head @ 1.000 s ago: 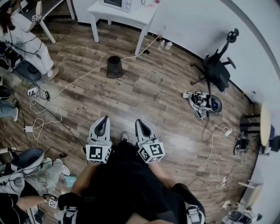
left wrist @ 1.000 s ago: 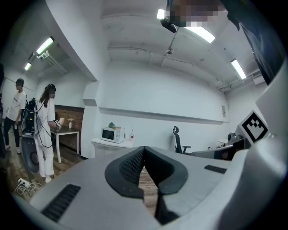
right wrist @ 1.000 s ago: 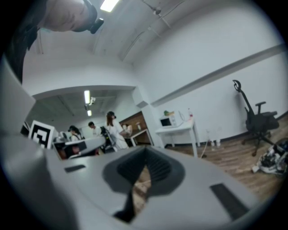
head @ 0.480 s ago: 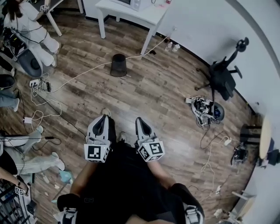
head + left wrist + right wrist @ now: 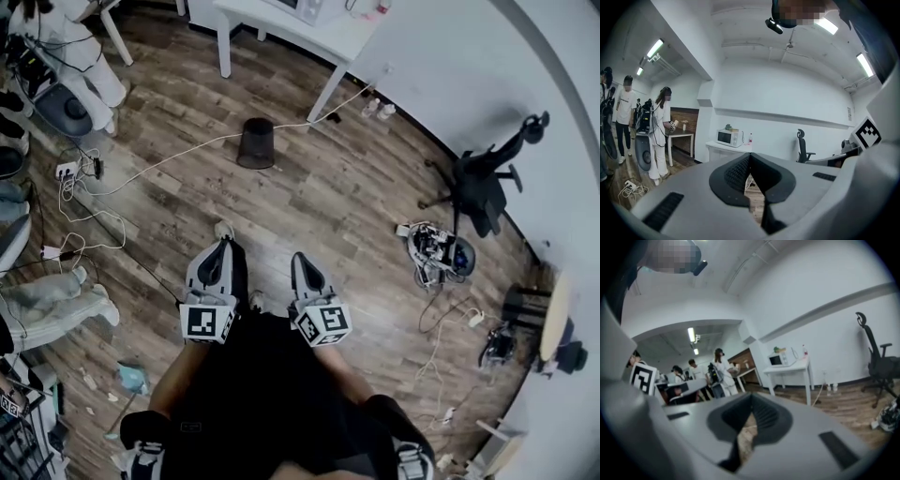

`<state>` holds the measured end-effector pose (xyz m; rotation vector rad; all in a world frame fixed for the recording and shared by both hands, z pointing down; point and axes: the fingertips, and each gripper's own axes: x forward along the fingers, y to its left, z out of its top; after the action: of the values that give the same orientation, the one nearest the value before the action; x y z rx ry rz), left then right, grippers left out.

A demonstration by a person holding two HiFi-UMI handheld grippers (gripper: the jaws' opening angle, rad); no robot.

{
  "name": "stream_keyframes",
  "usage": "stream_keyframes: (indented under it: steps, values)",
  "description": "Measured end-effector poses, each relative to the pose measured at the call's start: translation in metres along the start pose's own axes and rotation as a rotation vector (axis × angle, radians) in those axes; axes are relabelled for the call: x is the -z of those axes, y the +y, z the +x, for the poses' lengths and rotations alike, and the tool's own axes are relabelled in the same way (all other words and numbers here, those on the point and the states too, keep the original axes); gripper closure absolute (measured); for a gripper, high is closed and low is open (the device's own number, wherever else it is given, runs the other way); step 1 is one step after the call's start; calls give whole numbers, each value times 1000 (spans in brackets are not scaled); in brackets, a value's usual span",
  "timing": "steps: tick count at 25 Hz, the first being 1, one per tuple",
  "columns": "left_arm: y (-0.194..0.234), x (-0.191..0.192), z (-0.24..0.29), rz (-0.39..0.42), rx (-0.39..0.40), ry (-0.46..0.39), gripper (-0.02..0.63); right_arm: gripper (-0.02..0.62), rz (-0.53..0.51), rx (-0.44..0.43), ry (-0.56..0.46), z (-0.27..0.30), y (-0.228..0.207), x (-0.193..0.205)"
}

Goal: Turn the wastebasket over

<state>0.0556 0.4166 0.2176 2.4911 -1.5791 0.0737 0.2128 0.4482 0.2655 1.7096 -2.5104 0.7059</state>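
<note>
A small black wastebasket [image 5: 257, 143] stands on the wood floor near the white table [image 5: 314, 33], far ahead of both grippers in the head view. My left gripper [image 5: 221, 246] and right gripper [image 5: 299, 260] are held side by side close to my body, both pointing toward the basket. Each has its jaws shut with nothing between them. In the left gripper view the shut gripper [image 5: 749, 161] fills the lower frame and hides the basket. The right gripper [image 5: 751, 404] does the same in its own view.
A white cable [image 5: 169, 161] runs across the floor past the basket to a power strip [image 5: 66, 171] at the left. A black office chair [image 5: 483, 178] and a floor device [image 5: 436, 248] sit at the right. People [image 5: 66, 47] stand at the upper left.
The floor has slid down and left in the head view, so I have stepped forward toward the basket. Both grippers stay shut and level in front of me.
</note>
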Motion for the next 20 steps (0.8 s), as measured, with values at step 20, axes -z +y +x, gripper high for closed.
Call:
stream_keyframes:
  steps: [20]
  values:
    - [158, -28, 206, -25, 9, 67, 571, 563, -87, 34, 98, 252, -41, -57]
